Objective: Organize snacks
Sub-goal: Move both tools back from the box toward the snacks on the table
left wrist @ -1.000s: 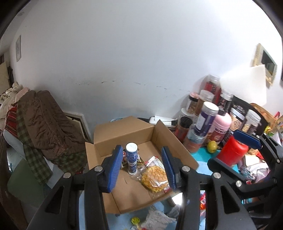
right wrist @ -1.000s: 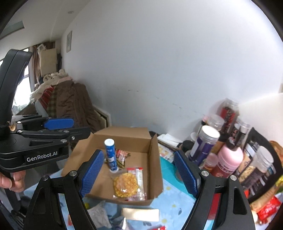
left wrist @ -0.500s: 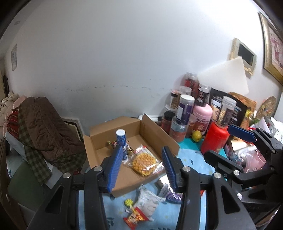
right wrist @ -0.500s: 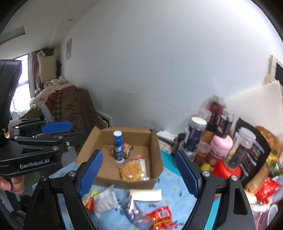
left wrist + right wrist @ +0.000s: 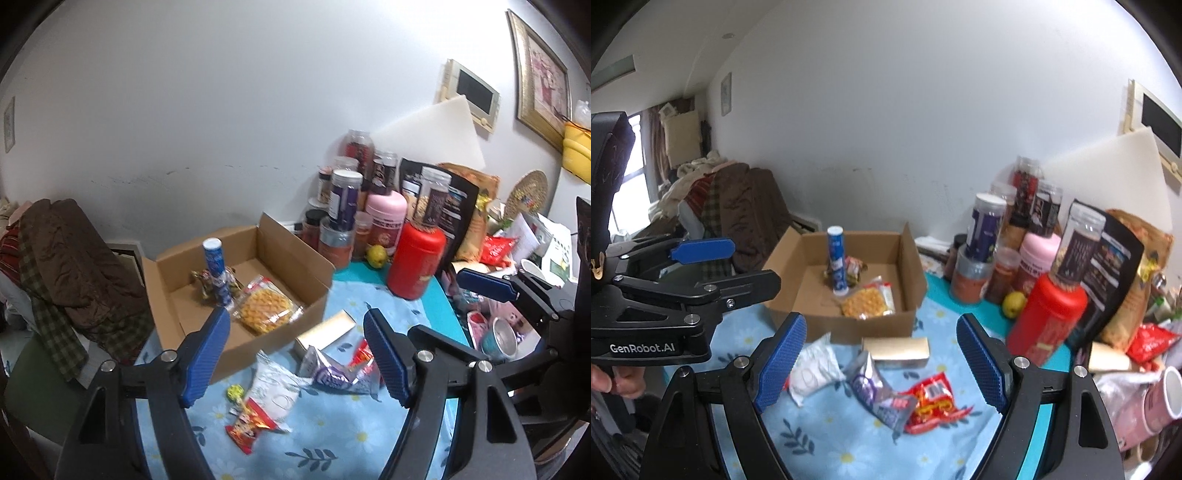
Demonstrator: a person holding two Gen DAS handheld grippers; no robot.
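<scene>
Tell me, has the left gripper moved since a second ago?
Yes. The left gripper has backed away from the cardboard box, jaws just opening, nothing between them.

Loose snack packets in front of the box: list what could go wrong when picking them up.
1. The purple packet overlaps the red packet; a pinch may lift both.
2. The blue tube stands upright in the cardboard box; a dropped packet could topple it.
3. The red bottle stands near the right gripper; a sideways swing may knock it.
</scene>
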